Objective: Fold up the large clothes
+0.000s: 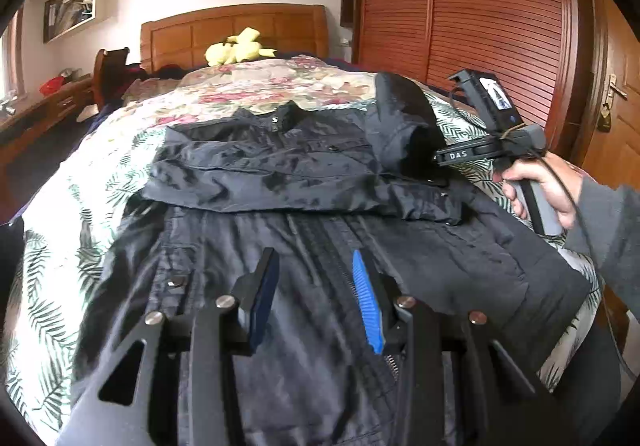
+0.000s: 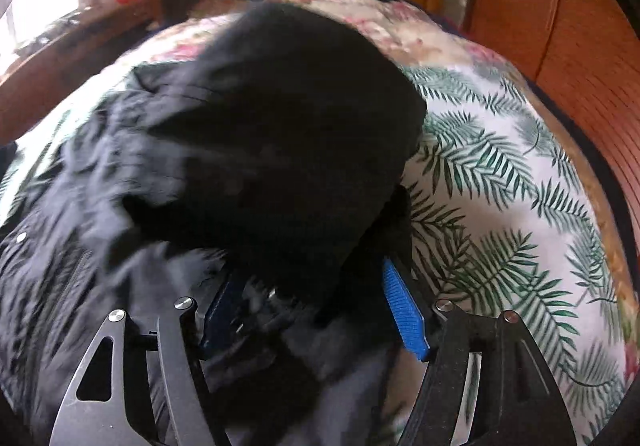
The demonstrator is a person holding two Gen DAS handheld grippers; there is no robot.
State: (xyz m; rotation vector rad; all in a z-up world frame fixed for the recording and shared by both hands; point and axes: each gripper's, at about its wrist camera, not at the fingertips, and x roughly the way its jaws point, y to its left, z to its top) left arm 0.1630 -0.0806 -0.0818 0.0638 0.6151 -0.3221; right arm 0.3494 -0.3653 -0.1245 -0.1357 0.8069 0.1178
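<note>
Leaf-print bedspread (image 1: 60,214) carries a dark jacket (image 1: 280,174): soft, limp, slippery, bulky. Grip hems or sleeve cuffs. Left gripper (image 1: 316,286) hovers part-open, empty; right gripper (image 2: 316,310) gapes around its sleeve (image 2: 288,134), unclamped.

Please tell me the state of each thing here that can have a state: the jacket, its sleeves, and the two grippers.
dark jacket: lies front up on the bed, partly folded.
left sleeve: folded across the chest.
right sleeve: bunched up over the shoulder, not yet laid flat.
left gripper: jaws partly open, nothing between them.
right gripper: jaws wide, sleeve cloth between them, not pinched.
</note>
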